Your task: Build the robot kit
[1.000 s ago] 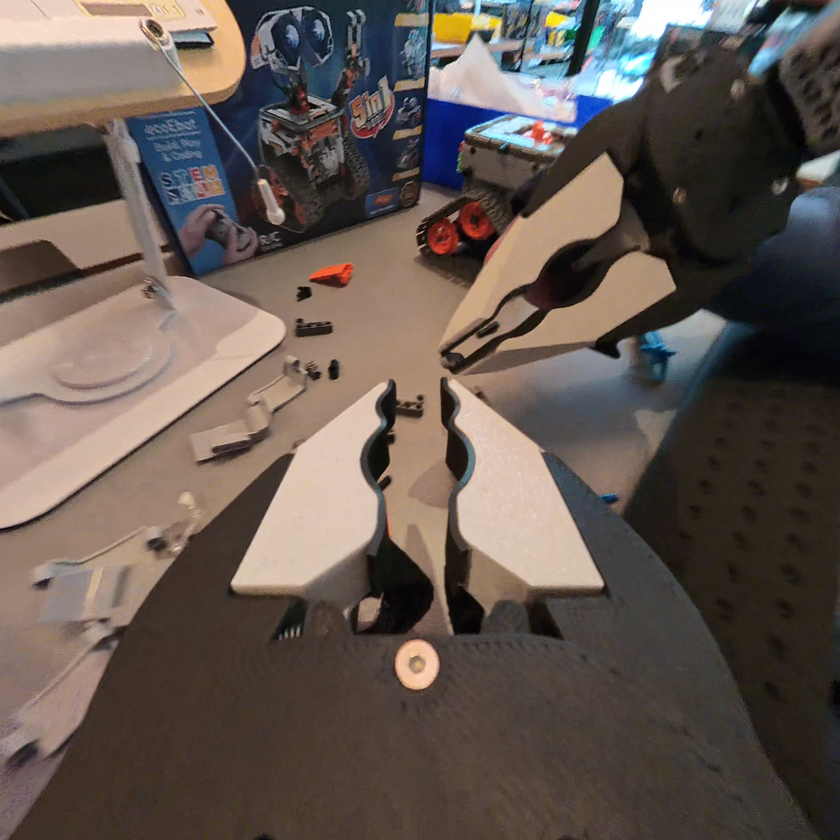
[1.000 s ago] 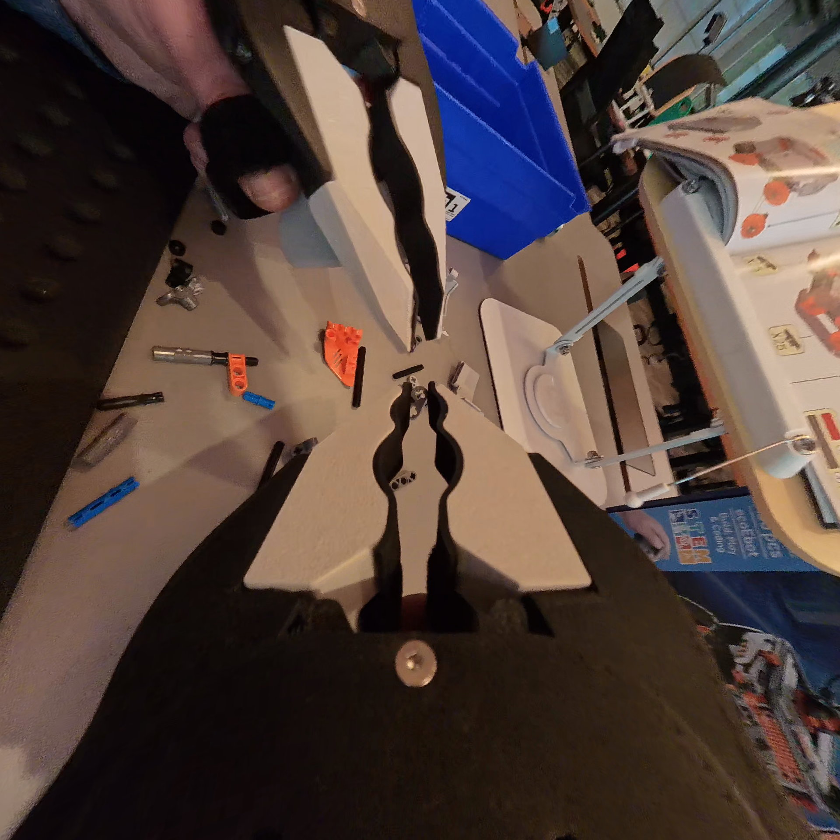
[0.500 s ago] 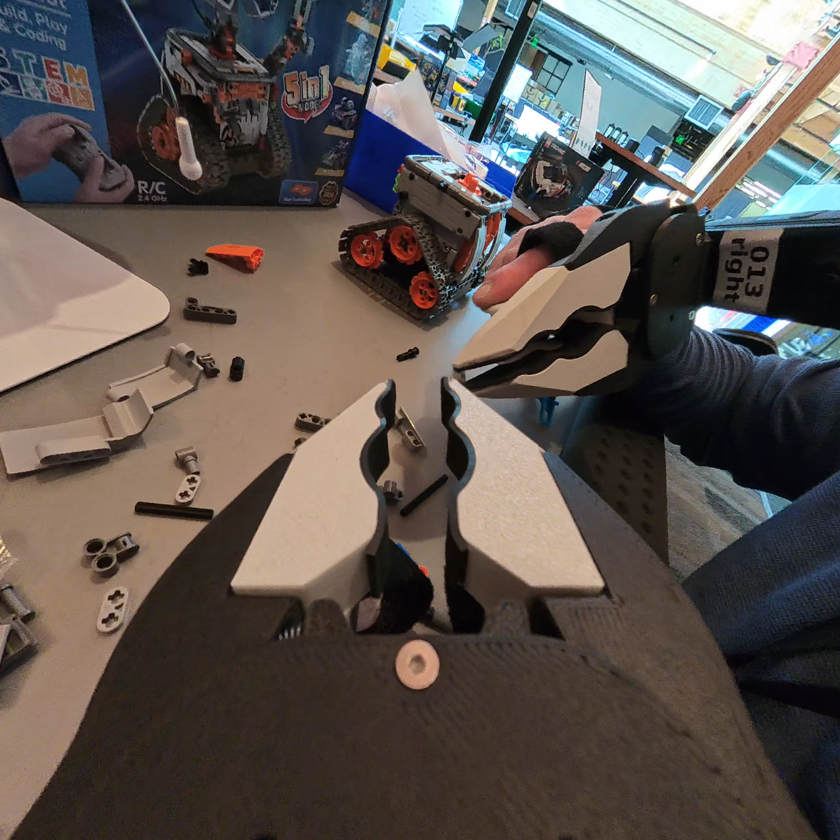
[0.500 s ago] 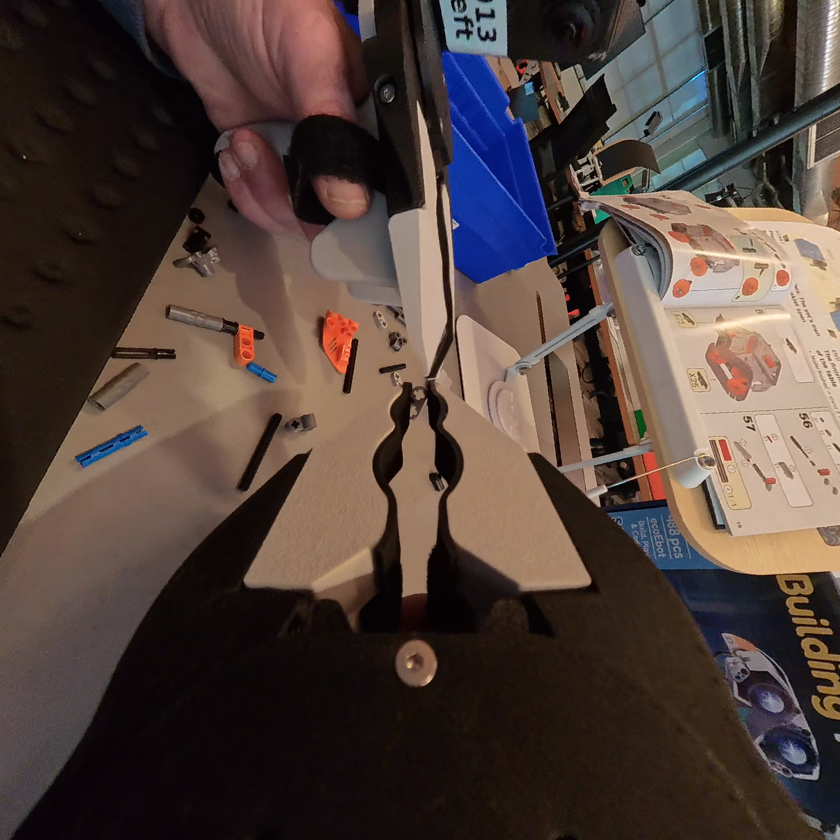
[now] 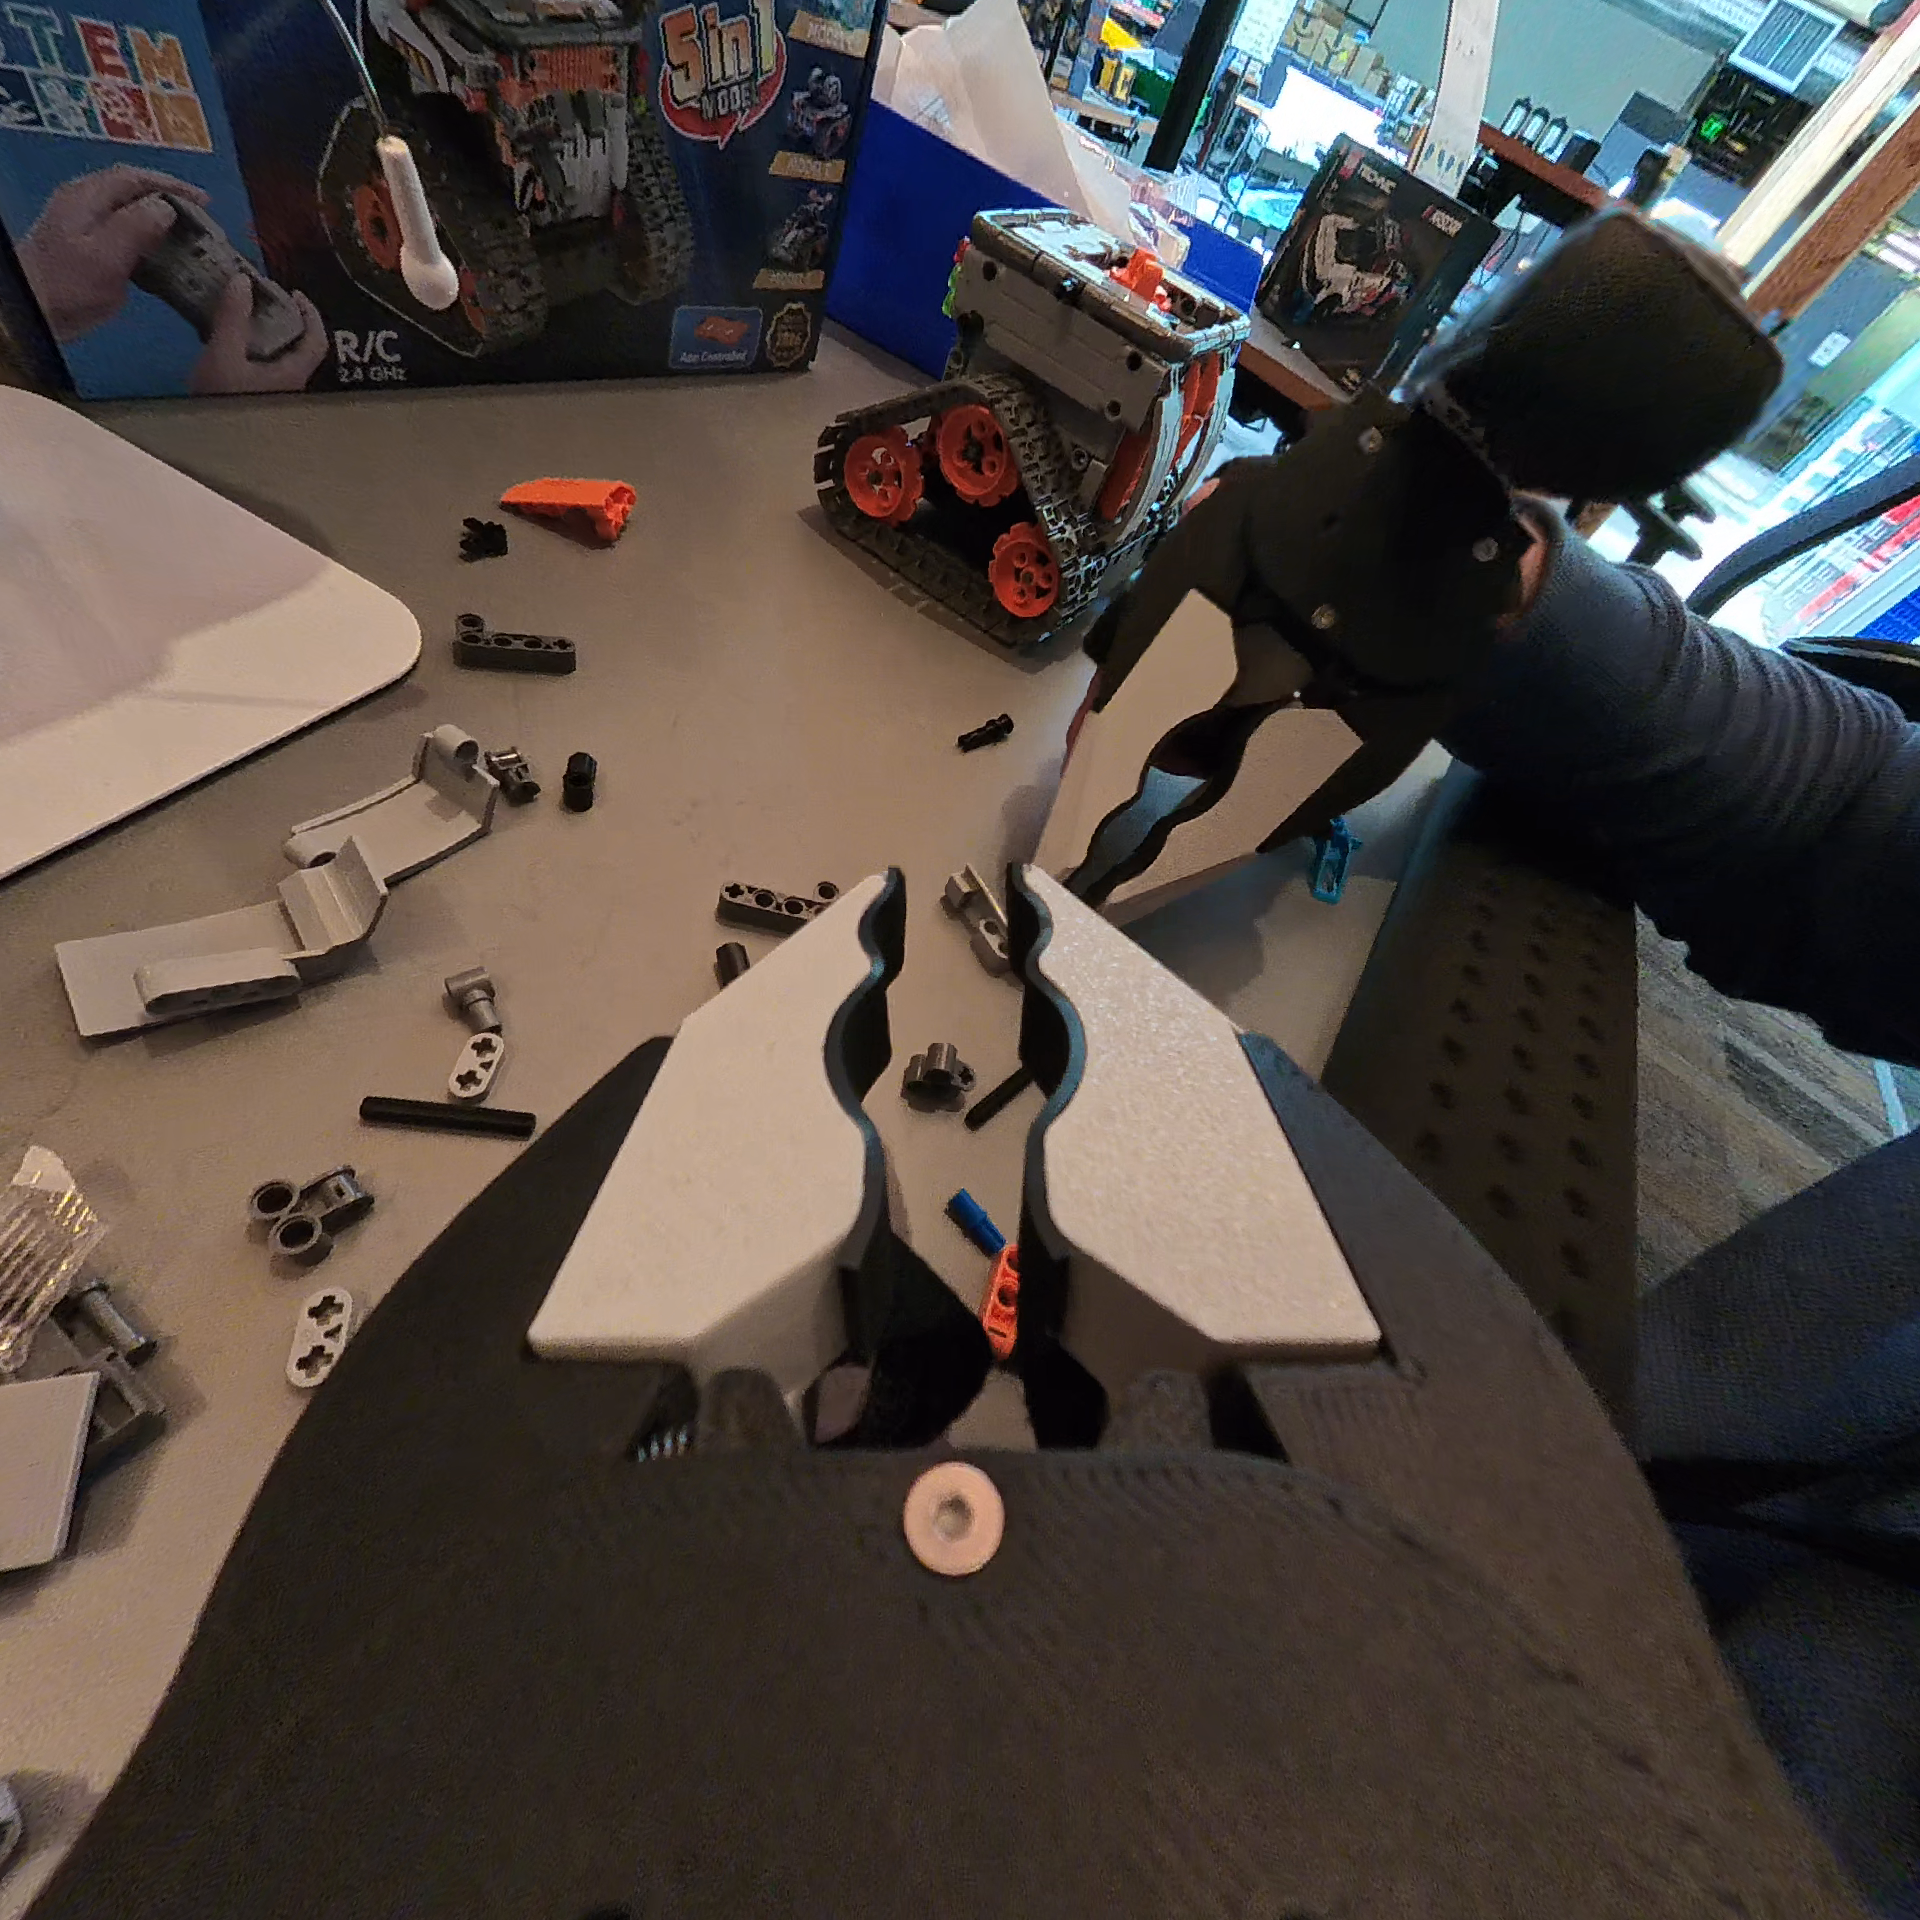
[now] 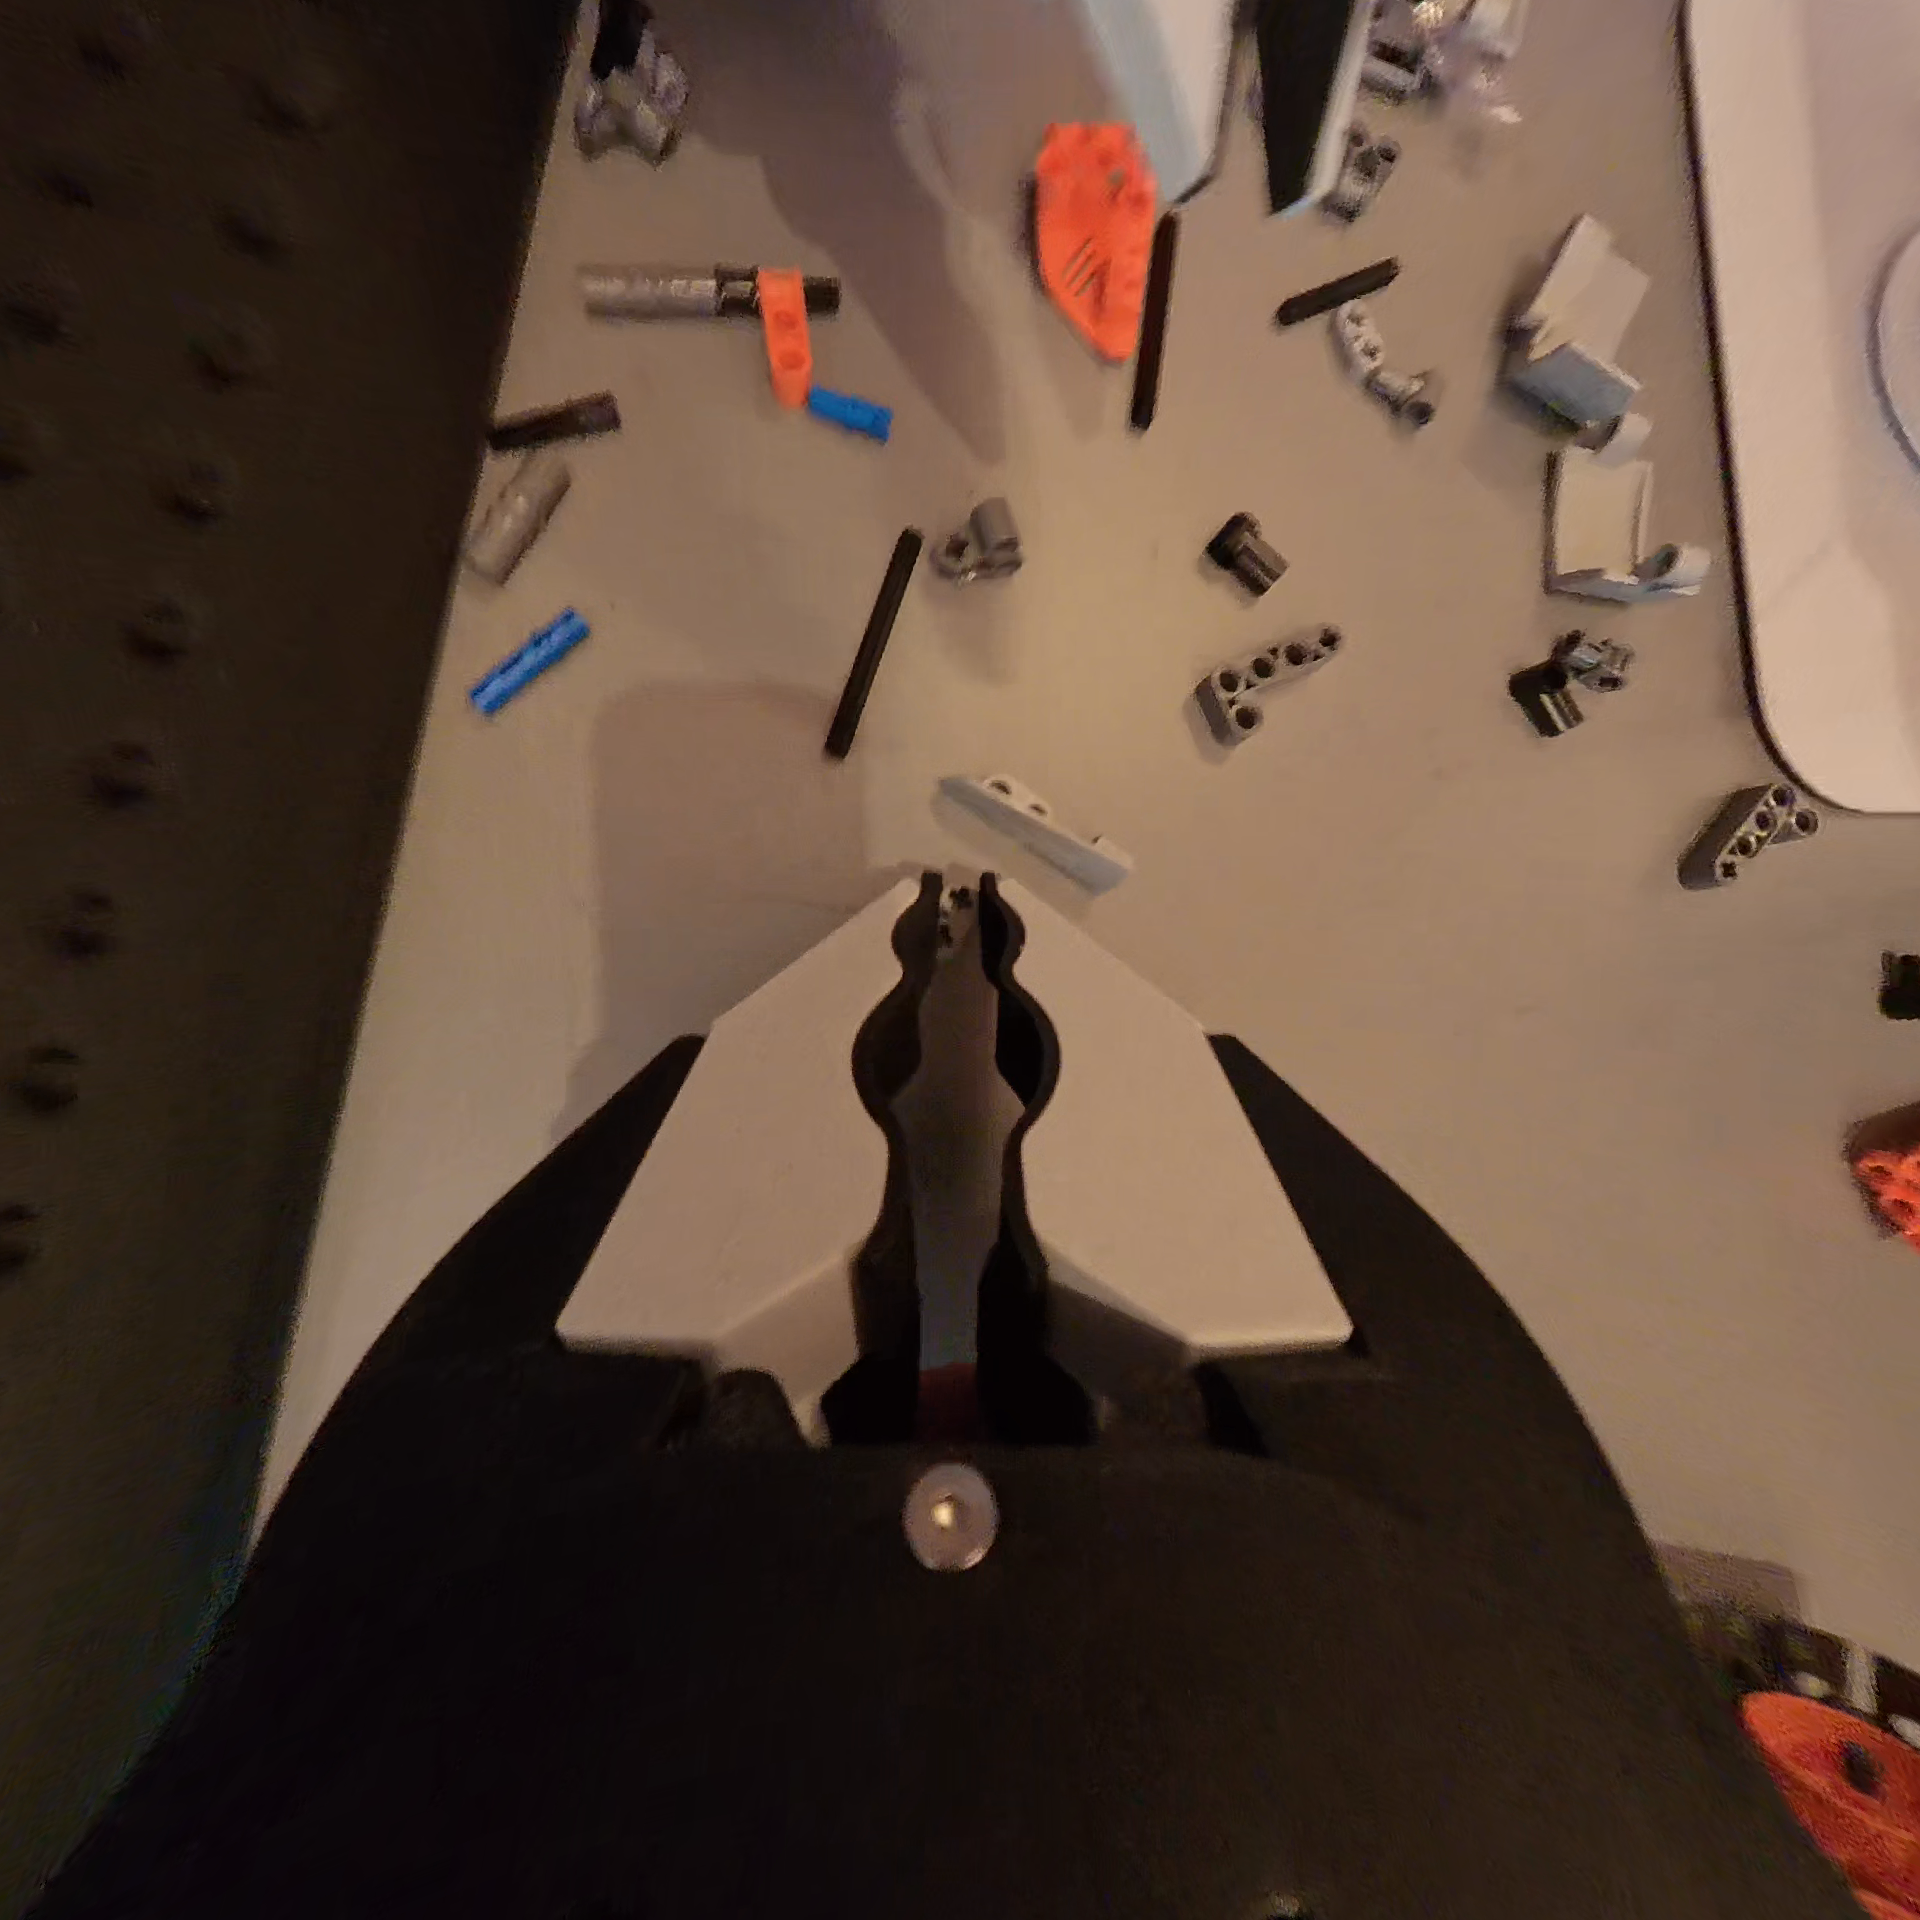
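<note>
Grey table (image 5: 727,520) strewn with loose building parts; half-built tracked model (image 5: 1018,499) standing at the far side in front of a printed box (image 5: 416,208). Left claw (image 5: 956,883) level above the table, partly open and empty, with a small dark connector (image 5: 935,1075) and a black pin (image 5: 997,1096) lying below the gap. Right claw (image 6: 951,883) pointed steeply down near the table edge, almost closed on a small grey piece (image 6: 948,914) at the tips, just short of a pale beam (image 6: 1029,831).
</note>
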`<state>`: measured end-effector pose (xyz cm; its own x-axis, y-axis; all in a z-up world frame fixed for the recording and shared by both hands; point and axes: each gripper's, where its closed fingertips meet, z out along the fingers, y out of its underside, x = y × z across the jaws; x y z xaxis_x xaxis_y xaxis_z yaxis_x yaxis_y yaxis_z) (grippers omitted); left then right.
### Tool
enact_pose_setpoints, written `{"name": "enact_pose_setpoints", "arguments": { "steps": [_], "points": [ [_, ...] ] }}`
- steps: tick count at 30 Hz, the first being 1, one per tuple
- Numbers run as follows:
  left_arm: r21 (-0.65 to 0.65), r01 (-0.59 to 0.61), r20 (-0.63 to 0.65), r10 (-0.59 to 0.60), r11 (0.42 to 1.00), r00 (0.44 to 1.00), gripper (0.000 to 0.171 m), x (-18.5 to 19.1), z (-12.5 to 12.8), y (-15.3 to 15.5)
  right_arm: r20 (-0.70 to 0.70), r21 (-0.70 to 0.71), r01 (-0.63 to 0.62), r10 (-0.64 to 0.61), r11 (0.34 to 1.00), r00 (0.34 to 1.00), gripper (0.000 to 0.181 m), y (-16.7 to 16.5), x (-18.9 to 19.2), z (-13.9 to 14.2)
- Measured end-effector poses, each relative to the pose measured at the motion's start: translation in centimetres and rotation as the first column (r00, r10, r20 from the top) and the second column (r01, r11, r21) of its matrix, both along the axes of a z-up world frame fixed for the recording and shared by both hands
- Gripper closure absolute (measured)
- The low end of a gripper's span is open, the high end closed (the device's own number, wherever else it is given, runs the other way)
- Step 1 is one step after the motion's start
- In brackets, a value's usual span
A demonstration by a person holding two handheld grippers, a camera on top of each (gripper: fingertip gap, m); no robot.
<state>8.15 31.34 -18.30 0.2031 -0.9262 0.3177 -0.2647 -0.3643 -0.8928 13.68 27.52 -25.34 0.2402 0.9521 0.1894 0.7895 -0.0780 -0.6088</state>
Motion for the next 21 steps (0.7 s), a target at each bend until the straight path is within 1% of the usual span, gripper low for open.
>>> {"name": "enact_pose_setpoints", "arguments": {
  "steps": [1,3,6,10,14,19,21],
  "points": [
    [0.0,0.004,-0.004,-0.004,1.0,1.0,0.153,0.0,-0.1,-0.1,-0.015,-0.036,0.011,-0.012,0.999,1.0,0.176,-0.1,0.0,-0.1],
    [0.003,0.011,-0.014,-0.011,1.0,1.0,0.153,0.1,-0.3,-0.2,-0.026,-0.049,0.022,-0.023,0.999,0.999,0.175,0.0,0.1,-0.1],
    [0.006,0.015,-0.021,-0.015,1.0,1.0,0.153,0.1,-0.4,-0.3,-0.031,-0.059,0.036,-0.038,0.998,0.999,0.161,-0.2,0.3,0.1],
    [0.007,0.017,-0.019,-0.017,1.0,1.0,0.153,0.1,-0.4,-0.4,-0.046,-0.069,0.071,-0.074,0.995,0.996,0.163,-0.3,1.1,0.6],
    [0.015,0.017,-0.024,-0.016,1.0,1.0,0.153,0.1,-0.4,-0.3,-0.033,-0.077,0.106,-0.109,0.991,0.994,0.168,-0.3,1.4,0.2],
    [0.043,0.014,-0.046,-0.012,0.999,0.999,0.153,0.1,-0.6,-0.3,-0.049,-0.109,0.112,-0.118,0.988,0.992,0.176,-0.4,0.7,-0.2],
    [0.05,0.014,-0.055,-0.011,0.999,0.998,0.153,0.1,-0.8,-0.3,-0.054,-0.107,0.111,-0.117,0.988,0.992,0.177,-0.4,0.6,-0.2]
  ]
}}
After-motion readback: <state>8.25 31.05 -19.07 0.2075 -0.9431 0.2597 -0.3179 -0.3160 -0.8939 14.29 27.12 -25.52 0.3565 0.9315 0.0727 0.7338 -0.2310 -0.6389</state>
